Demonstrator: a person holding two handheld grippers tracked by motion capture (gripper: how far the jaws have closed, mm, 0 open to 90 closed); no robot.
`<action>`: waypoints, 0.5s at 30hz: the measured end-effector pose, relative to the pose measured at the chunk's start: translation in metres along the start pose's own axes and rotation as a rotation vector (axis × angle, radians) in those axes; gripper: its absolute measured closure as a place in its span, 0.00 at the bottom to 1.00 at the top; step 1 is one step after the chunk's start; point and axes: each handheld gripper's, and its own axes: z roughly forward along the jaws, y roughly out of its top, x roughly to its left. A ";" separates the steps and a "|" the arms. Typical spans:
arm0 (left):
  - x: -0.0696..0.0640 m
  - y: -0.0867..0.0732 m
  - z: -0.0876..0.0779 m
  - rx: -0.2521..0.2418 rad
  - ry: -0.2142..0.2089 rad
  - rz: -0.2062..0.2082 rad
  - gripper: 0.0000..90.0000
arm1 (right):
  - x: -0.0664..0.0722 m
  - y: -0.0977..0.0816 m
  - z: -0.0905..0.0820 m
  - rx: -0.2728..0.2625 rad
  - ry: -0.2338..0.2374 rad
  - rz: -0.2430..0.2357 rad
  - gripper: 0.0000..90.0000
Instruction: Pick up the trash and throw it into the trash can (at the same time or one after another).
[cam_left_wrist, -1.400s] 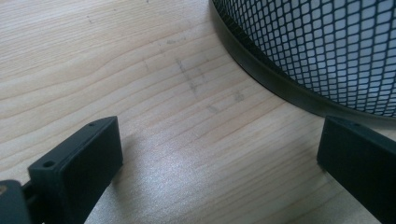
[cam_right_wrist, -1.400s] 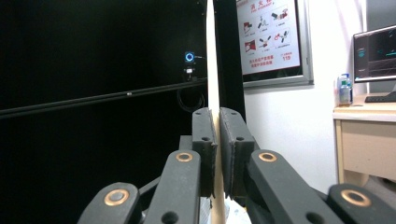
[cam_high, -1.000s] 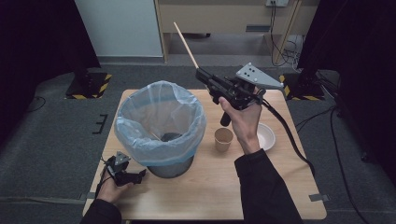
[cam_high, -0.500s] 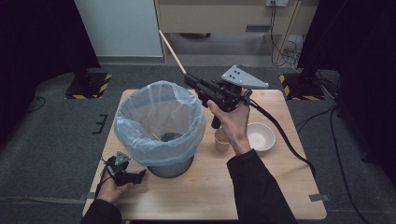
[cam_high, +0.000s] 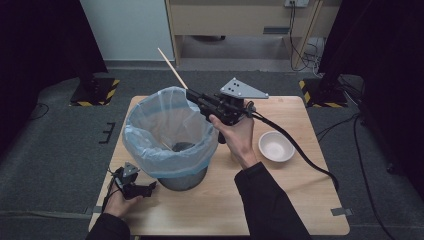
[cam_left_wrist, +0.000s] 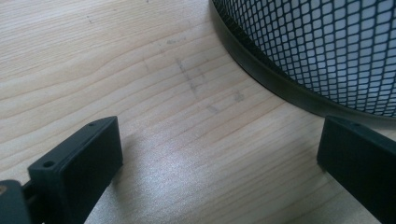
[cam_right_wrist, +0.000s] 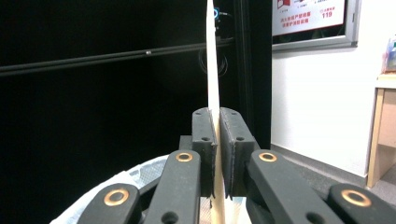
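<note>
Pale matt wooden stick (cam_high: 172, 67); black metal mesh bin (cam_left_wrist: 317, 51) with thin glossy plastic liner (cam_high: 165, 125); smooth wood-grain table (cam_high: 280, 200)

a wall poster (cam_right_wrist: 309, 17) bears the number 119 under unreadable small text.

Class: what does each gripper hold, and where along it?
Right gripper: wooden stick, clamped near its lower end, over the bin. Left gripper: nothing, jaws open.

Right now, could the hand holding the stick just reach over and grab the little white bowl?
Probably not yet. The white bowl sits in the open beside that hand, but the right gripper is shut on the wooden stick over the bin.
</note>
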 end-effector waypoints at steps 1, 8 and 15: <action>0.000 0.000 0.000 0.000 0.000 0.000 0.00 | 0.000 0.000 0.000 0.000 0.000 0.000 0.95; 0.000 0.000 0.000 0.000 0.000 0.000 0.00 | 0.001 -0.007 0.007 0.024 0.007 0.002 0.95; 0.000 0.000 0.000 0.000 0.000 0.000 0.00 | 0.000 -0.009 0.010 0.048 0.041 0.018 0.85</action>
